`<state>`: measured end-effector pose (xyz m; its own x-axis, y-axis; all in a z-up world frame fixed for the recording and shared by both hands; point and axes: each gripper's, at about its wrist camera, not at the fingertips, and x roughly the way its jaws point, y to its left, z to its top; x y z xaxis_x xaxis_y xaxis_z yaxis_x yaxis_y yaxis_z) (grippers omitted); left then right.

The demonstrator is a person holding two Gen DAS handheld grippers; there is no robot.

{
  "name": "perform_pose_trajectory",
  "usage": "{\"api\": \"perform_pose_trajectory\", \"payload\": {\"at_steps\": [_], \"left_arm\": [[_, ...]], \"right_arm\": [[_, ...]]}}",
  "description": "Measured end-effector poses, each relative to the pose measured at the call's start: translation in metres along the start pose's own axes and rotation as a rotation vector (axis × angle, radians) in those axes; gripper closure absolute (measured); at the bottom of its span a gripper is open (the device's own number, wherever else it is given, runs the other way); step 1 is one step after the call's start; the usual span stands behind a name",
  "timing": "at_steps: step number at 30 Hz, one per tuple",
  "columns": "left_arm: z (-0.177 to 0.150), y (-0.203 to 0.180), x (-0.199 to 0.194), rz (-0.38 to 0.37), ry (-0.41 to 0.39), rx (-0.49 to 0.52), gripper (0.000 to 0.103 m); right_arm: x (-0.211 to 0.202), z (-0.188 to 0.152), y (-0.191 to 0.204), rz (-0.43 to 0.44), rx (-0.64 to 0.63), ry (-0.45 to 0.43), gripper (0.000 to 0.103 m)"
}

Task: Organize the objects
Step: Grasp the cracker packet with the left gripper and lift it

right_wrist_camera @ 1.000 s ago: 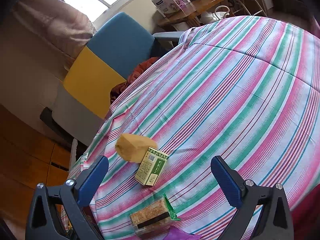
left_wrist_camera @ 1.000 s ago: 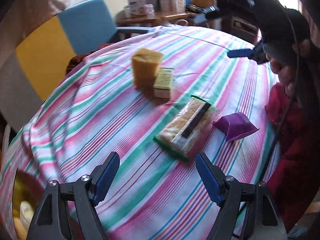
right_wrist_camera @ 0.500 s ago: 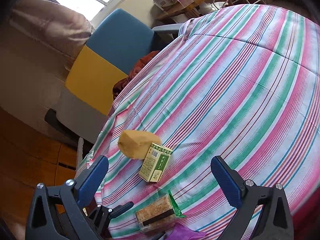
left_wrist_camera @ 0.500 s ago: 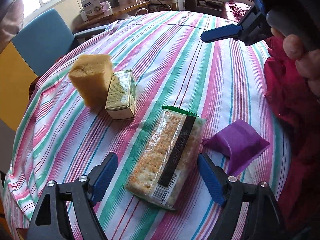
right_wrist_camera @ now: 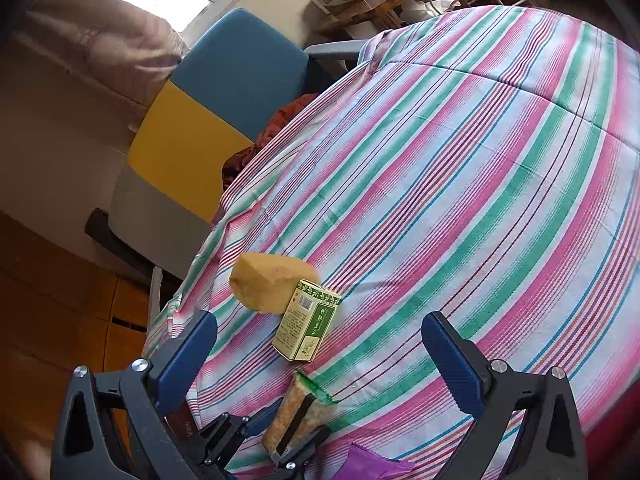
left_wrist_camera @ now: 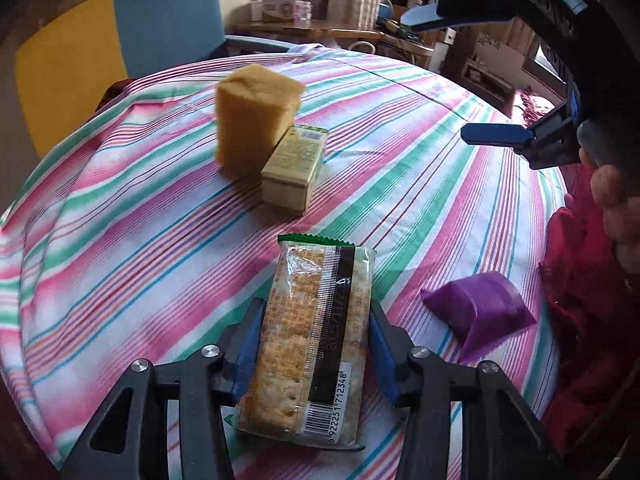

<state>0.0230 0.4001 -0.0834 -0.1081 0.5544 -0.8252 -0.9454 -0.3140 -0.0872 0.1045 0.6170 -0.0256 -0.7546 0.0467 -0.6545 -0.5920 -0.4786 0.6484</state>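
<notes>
A clear packet of crackers (left_wrist_camera: pixel 316 344) with a green end lies on the striped tablecloth (left_wrist_camera: pixel 400 120). My left gripper (left_wrist_camera: pixel 314 348) straddles it and its jaws are closing, with the blue pads (left_wrist_camera: pixel 246 344) against both long sides. The right wrist view shows the same grip, left gripper (right_wrist_camera: pixel 288 436) on the crackers (right_wrist_camera: pixel 298 412), at the bottom edge. A yellow sponge block (left_wrist_camera: pixel 256 120) stands behind a small green box (left_wrist_camera: pixel 294 168). A purple pouch (left_wrist_camera: pixel 480 312) lies to the right. My right gripper (right_wrist_camera: pixel 320 354) hovers open above the table, holding nothing.
A blue and yellow chair (left_wrist_camera: pixel 120 48) stands beyond the table's far left edge. A wooden desk (left_wrist_camera: pixel 320 32) with boxes is behind. A person's hand (left_wrist_camera: pixel 612 200) and red clothing (left_wrist_camera: pixel 580 300) sit at the right edge.
My left gripper came down and forward over the cracker packet and its wide jaws drew in against the packet's sides. The right gripper stayed where it was, still open.
</notes>
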Motion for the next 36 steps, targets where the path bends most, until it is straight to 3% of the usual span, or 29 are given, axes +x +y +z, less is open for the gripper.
{"api": "perform_pose_trajectory", "payload": {"at_steps": [4, 10, 19, 24, 29, 36], "left_arm": [[-0.034, 0.011, -0.024, 0.053, -0.042, -0.076, 0.054], [-0.078, 0.01, -0.05, 0.1, -0.091, -0.109, 0.054], [-0.09, -0.006, -0.049, 0.128, -0.149, -0.087, 0.054], [-0.092, -0.003, -0.048, 0.111, -0.167, -0.095, 0.054], [-0.095, -0.001, -0.049, 0.093, -0.187, -0.095, 0.054], [-0.098, 0.004, -0.05, 0.06, -0.204, -0.124, 0.054]], "right_arm": [[0.004, -0.002, 0.003, -0.019, -0.024, 0.016, 0.0], [0.009, -0.003, 0.003, -0.058, -0.033, 0.035, 0.0], [0.022, -0.009, 0.009, -0.101, -0.089, 0.097, 0.0], [0.043, -0.023, 0.016, -0.076, -0.121, 0.241, 0.0], [0.044, -0.035, 0.022, -0.125, -0.161, 0.325, 0.0], [0.012, -0.06, 0.026, -0.246, -0.204, 0.434, 0.0]]}}
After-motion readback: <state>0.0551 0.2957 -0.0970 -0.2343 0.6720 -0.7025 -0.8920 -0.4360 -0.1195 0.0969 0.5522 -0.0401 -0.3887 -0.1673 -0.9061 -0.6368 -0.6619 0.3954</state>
